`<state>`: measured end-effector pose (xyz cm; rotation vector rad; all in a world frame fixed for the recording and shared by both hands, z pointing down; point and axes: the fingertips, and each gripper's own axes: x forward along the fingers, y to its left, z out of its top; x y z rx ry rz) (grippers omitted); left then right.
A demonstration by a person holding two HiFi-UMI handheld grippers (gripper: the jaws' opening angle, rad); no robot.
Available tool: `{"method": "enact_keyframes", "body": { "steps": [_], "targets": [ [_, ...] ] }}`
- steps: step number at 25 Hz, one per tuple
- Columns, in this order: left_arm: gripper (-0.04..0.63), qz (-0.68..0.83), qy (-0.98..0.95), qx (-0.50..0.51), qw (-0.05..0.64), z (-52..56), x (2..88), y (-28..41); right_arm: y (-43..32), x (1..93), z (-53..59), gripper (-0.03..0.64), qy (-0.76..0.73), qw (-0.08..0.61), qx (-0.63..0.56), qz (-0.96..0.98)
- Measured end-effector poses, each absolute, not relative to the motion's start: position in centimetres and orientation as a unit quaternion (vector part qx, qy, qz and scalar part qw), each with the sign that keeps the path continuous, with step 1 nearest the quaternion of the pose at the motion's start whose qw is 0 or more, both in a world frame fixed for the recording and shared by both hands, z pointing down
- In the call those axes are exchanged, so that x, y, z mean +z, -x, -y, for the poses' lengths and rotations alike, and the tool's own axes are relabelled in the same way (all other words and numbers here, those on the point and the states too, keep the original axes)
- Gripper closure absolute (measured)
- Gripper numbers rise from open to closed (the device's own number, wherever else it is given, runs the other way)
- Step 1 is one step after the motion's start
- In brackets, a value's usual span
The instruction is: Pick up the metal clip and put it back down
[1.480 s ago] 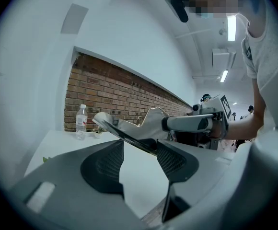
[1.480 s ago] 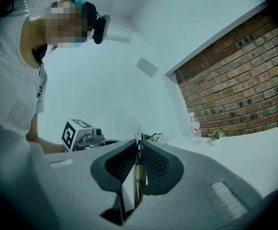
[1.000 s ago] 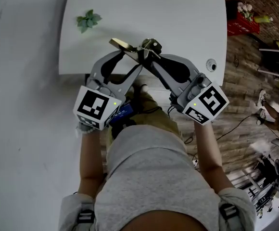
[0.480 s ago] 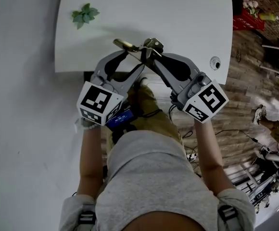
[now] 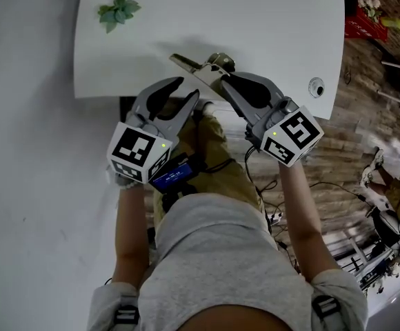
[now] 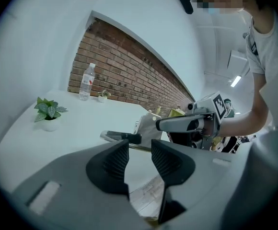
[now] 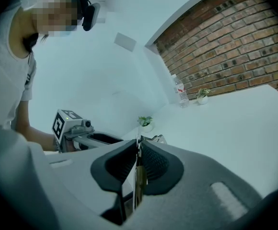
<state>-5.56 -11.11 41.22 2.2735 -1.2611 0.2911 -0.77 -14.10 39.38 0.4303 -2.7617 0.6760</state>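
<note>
The metal clip (image 5: 198,66) hangs just over the near edge of the white table (image 5: 255,19), one brass-coloured arm pointing left. My right gripper (image 5: 222,81) is shut on its other end; in the right gripper view a thin metal plate (image 7: 138,174) sits pinched between the pads. My left gripper (image 5: 186,89) is below and to the left of the clip, apart from it. Its jaws are closing with nothing between them. The left gripper view shows the clip's dark arm (image 6: 122,137) beyond my left gripper (image 6: 140,150).
A small potted plant (image 5: 117,10) stands at the table's far left. A round grommet (image 5: 316,87) sits near the right edge. A water bottle (image 6: 85,82) stands by the brick wall. The person's legs are under the table's near edge; a red crate (image 5: 362,25) is on the floor at right.
My left gripper has drawn back from the clip toward the person and its jaws have narrowed. The right gripper keeps its hold on the clip in about the same place.
</note>
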Motion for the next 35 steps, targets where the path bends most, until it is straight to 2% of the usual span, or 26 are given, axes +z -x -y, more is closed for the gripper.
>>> {"method": "enact_keyframes", "body": {
  "steps": [17,28,35],
  "targets": [
    [0.568,0.505,-0.818,0.100,0.255,9.1,42.6,7.6,1.4,46.7,12.9,0.584,-0.113,0.197,0.255,0.940],
    [0.583,0.524,-0.809,0.108,0.244,8.0,41.6,8.0,1.4,48.5,13.4,0.581,-0.110,0.233,0.266,0.929],
    [0.583,0.527,-0.808,0.110,0.240,7.3,41.4,7.9,1.2,49.2,14.4,0.545,-0.147,0.265,0.223,0.927]
  ]
}}
